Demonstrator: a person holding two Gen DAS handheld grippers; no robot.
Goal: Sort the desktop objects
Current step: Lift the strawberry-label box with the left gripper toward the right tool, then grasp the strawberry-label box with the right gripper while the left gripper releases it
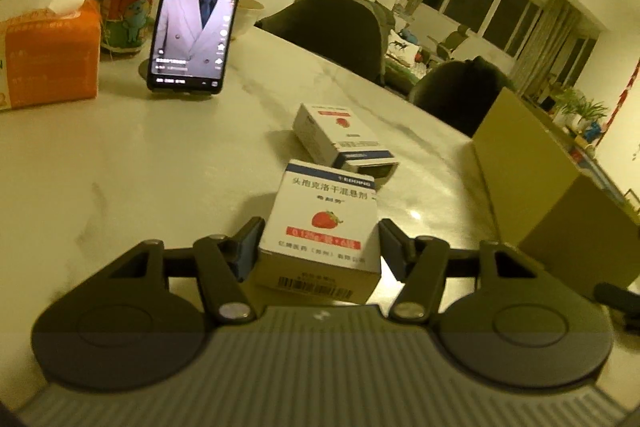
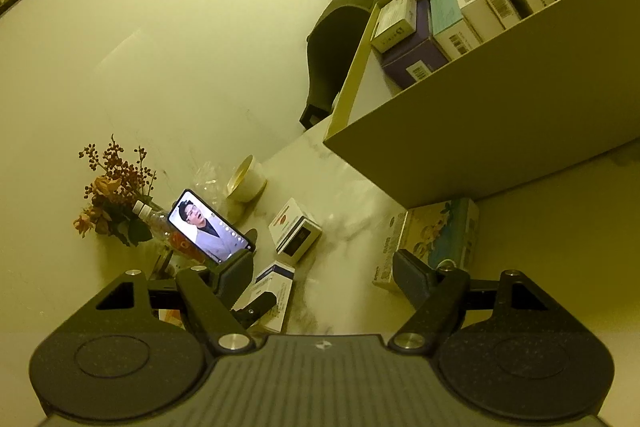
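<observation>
The strawberry medicine box (image 1: 320,231) lies on the surface between the left gripper (image 1: 318,247) fingers, long axis pointing away; whether the pads actually press it is unclear; the right gripper (image 2: 324,281), fingers spread and empty, hovers beside the carton (image 2: 500,131).

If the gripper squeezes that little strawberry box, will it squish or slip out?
The strawberry box looks like thin cardboard, so a hard squeeze would probably dent it. It is small, likely light. Its flat sides sit between the left gripper pads, which should hold without much slipping. Being square-edged, it should not roll on the table.
</observation>
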